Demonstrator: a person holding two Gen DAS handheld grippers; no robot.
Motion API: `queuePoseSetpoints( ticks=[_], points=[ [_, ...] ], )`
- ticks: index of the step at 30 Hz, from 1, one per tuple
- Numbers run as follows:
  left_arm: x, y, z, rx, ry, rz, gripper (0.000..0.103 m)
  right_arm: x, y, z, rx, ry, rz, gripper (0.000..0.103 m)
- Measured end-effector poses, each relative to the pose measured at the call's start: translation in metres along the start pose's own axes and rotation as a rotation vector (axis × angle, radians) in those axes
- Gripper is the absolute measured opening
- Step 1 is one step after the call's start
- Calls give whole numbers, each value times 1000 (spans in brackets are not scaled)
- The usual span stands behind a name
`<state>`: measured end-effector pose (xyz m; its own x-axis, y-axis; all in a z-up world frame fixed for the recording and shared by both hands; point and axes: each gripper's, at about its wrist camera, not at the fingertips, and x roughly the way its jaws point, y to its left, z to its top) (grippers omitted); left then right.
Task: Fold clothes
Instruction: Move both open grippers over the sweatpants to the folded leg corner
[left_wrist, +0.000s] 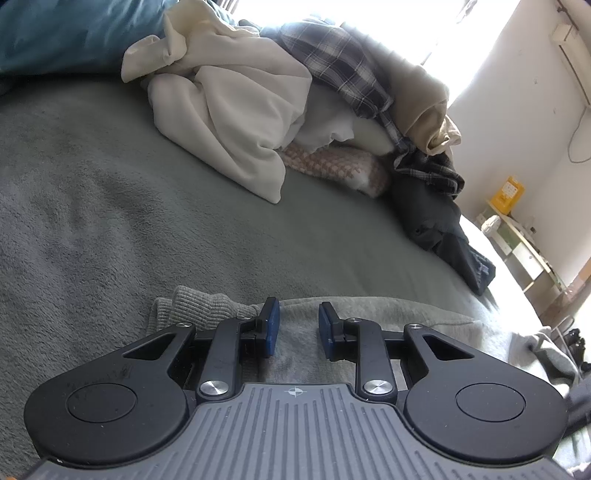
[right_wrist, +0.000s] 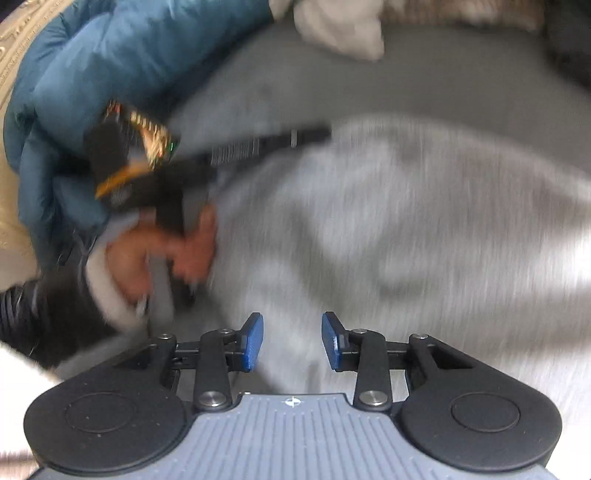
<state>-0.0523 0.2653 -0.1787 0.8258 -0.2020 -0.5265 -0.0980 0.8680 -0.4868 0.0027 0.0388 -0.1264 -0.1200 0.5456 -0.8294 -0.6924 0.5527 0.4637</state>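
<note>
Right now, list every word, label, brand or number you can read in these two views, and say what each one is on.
No text can be read in either view.
Yellow box on the shelf by the wall: dark marks on its face, too small to read.
Gold band on the device above the person's hand: printing is motion-blurred, unreadable.
Each gripper body carries only a small crosshair mark, no letters or numbers.
</note>
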Motion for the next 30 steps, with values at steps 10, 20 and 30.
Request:
queuePoseSetpoints(
  ticks=[10, 20, 30],
  points=[
    [-2, 0, 1, 1, -3, -12, 26, -47, -39, -42, 120, 100, 30, 37],
    [-35, -47, 12, 201, -84, -3, 47, -145, -139, -83, 421, -289, -368, 39],
    [28, -127, -5, 350, 63, -123, 50, -98, -186, -48, 407, -393, -531, 36]
  ],
)
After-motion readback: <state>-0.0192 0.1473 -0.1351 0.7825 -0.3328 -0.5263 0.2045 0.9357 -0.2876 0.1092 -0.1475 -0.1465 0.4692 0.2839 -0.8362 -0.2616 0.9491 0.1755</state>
